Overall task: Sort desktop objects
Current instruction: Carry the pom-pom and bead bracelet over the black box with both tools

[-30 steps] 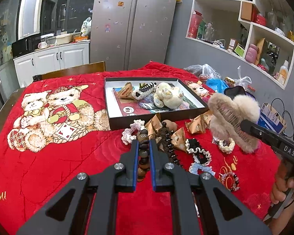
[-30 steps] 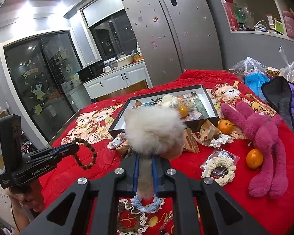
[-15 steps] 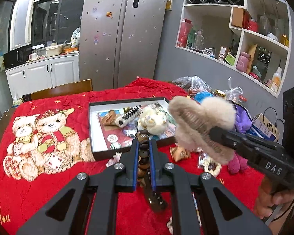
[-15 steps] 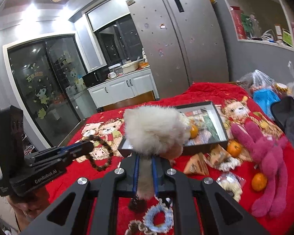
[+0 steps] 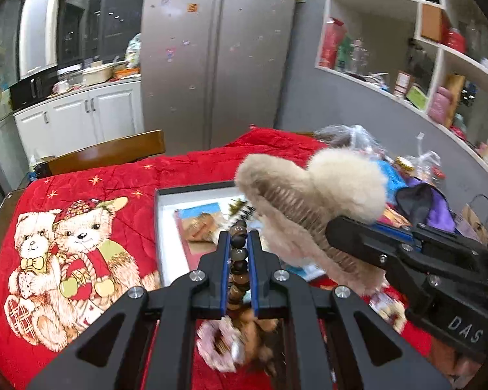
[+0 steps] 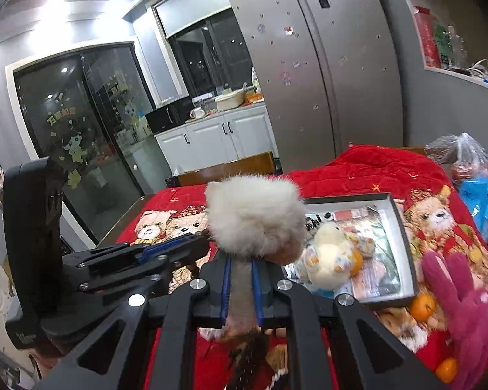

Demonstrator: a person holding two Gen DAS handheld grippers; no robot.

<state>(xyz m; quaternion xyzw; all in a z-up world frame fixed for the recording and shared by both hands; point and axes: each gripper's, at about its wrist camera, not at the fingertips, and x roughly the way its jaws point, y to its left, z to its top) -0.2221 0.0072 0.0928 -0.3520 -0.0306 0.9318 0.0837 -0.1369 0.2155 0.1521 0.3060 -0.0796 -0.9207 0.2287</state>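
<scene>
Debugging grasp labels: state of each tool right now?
Left tool: closed on the brown bead bracelet.
Right tool: closed on the fluffy hair claw.

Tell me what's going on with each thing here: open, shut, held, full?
Left gripper: shut on the brown wooden bead bracelet.
Brown wooden bead bracelet: held, hanging off the cloth.
Right gripper: shut on the fluffy beige hair claw.
Fluffy beige hair claw: held up in the air.
Shallow black box with white inside: open, partly filled.
Silver fridge: doors shut.
</scene>
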